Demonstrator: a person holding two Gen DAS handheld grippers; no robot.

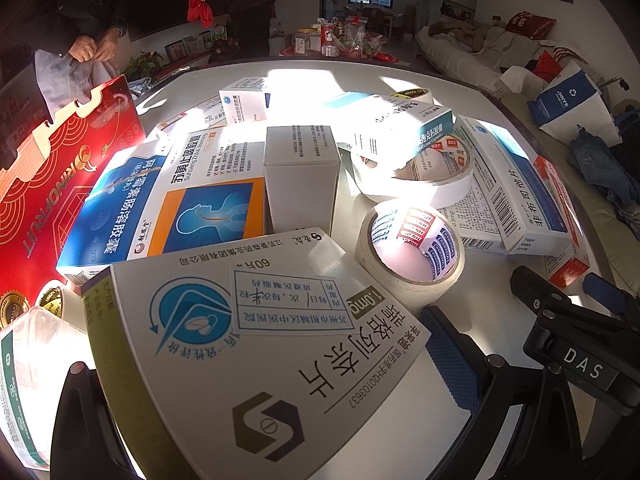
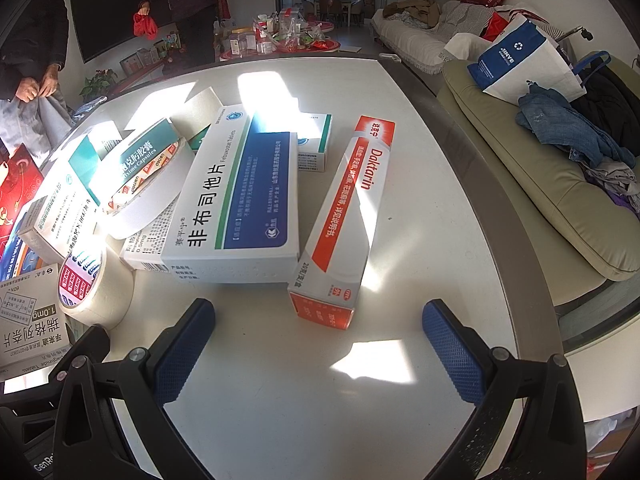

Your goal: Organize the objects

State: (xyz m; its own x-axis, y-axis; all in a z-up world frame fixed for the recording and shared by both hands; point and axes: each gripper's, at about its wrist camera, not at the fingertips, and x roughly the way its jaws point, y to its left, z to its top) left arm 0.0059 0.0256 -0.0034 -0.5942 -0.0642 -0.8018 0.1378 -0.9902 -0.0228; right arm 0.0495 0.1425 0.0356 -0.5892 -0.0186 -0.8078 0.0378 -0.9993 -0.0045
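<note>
A: Which step? Left gripper (image 1: 256,364) clamps the white medicine box (image 1: 256,344), near edge of the table (image 2: 420,208).
B: Carrying. Right gripper (image 2: 320,344), spread empty, should reach the Daktarin box (image 2: 344,216) next.

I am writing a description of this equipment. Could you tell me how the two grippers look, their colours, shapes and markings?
The right gripper has a black frame with silver rivets and two blue finger pads with a fine diamond texture. The left gripper has the same black frame and a blue textured pad. A black part to its right carries a label reading "DAS".
</note>
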